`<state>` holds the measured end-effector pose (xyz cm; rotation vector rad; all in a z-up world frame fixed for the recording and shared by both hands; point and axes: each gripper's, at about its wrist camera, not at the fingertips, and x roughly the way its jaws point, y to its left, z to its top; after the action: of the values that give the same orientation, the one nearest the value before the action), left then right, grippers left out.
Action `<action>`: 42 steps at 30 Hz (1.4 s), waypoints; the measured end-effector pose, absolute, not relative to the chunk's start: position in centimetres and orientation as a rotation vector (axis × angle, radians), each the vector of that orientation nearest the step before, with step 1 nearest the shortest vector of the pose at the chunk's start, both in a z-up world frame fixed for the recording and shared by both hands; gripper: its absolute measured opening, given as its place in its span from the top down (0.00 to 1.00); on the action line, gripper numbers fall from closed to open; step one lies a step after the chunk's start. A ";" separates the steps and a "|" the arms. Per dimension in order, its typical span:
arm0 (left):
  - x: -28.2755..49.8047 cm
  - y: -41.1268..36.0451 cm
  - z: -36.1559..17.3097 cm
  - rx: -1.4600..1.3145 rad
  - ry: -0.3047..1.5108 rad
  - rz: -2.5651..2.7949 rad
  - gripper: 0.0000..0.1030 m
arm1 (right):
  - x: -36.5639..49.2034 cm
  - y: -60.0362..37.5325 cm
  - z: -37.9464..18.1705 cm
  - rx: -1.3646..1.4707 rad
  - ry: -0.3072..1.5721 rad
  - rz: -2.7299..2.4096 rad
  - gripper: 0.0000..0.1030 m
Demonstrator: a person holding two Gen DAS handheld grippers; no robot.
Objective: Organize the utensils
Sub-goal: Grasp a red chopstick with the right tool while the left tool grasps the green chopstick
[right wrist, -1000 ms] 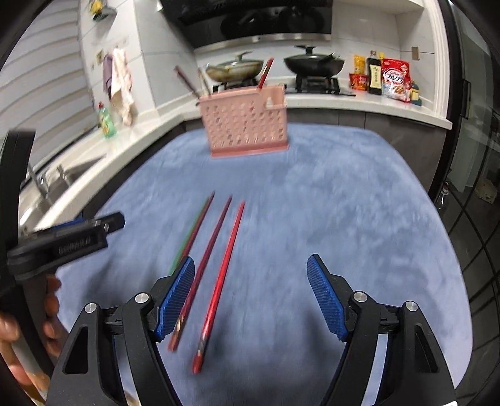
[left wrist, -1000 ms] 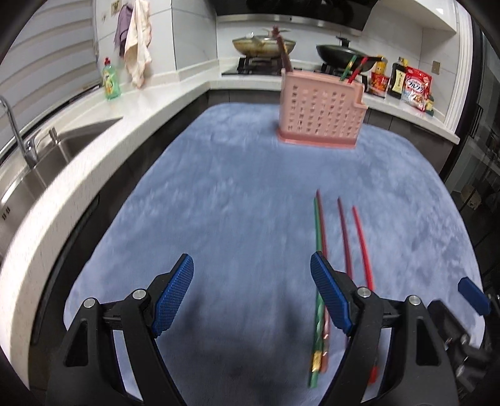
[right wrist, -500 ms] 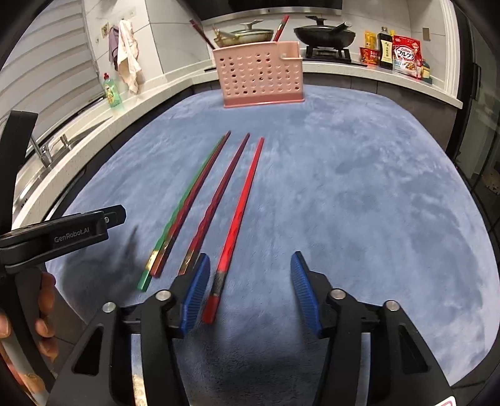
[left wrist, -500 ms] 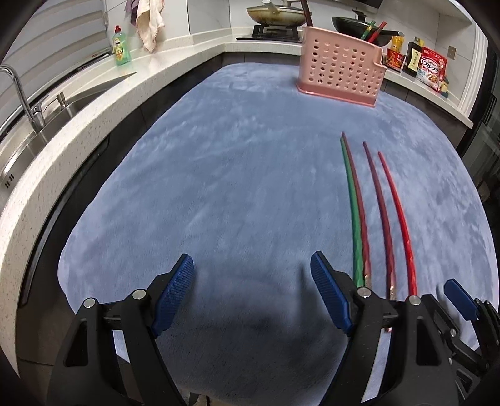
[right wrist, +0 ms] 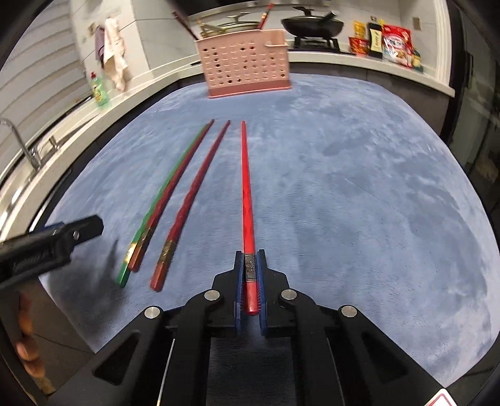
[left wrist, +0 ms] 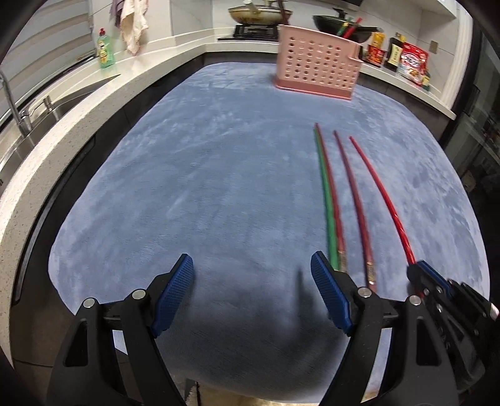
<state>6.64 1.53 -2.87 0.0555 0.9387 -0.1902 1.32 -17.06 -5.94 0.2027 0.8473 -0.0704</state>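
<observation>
Several chopsticks lie side by side on the blue mat (left wrist: 218,175). My right gripper (right wrist: 250,268) is shut on the thick end of the bright red chopstick (right wrist: 245,187), which points toward the pink utensil basket (right wrist: 245,67). A green chopstick (right wrist: 156,206) and two dark red chopsticks (right wrist: 193,200) lie to its left. My left gripper (left wrist: 253,287) is open and empty, low over the mat, just left of the green chopstick (left wrist: 325,193). The basket (left wrist: 315,73) holds a few chopsticks. The right gripper (left wrist: 428,278) shows at the lower right of the left wrist view.
A white counter with a sink and tap (left wrist: 18,118) runs along the left. A green soap bottle (left wrist: 104,50) and a hanging towel (left wrist: 132,25) are behind it. Pans sit on the stove (right wrist: 312,26), and food packets (right wrist: 393,42) stand at the back right.
My right gripper moved onto the bright red chopstick's thick end and closed on it. Both grippers dropped lower toward the mat's near edge; the left stayed open.
</observation>
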 end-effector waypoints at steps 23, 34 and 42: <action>5.3 0.5 -5.1 0.091 0.987 -0.224 0.28 | 1.0 -18.0 -6.0 0.263 0.851 -0.064 0.93; 6.3 -0.1 -5.1 0.100 0.972 -0.222 0.44 | 1.0 -18.0 -6.0 0.263 0.851 -0.065 0.93; 6.9 0.1 -4.8 0.061 0.984 -0.255 0.77 | 1.0 -18.0 -6.0 0.263 0.852 -0.064 0.93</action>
<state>6.88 0.14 -4.76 0.0614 0.9841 -0.2548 1.00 -18.00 -6.01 0.2628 0.8518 -0.0642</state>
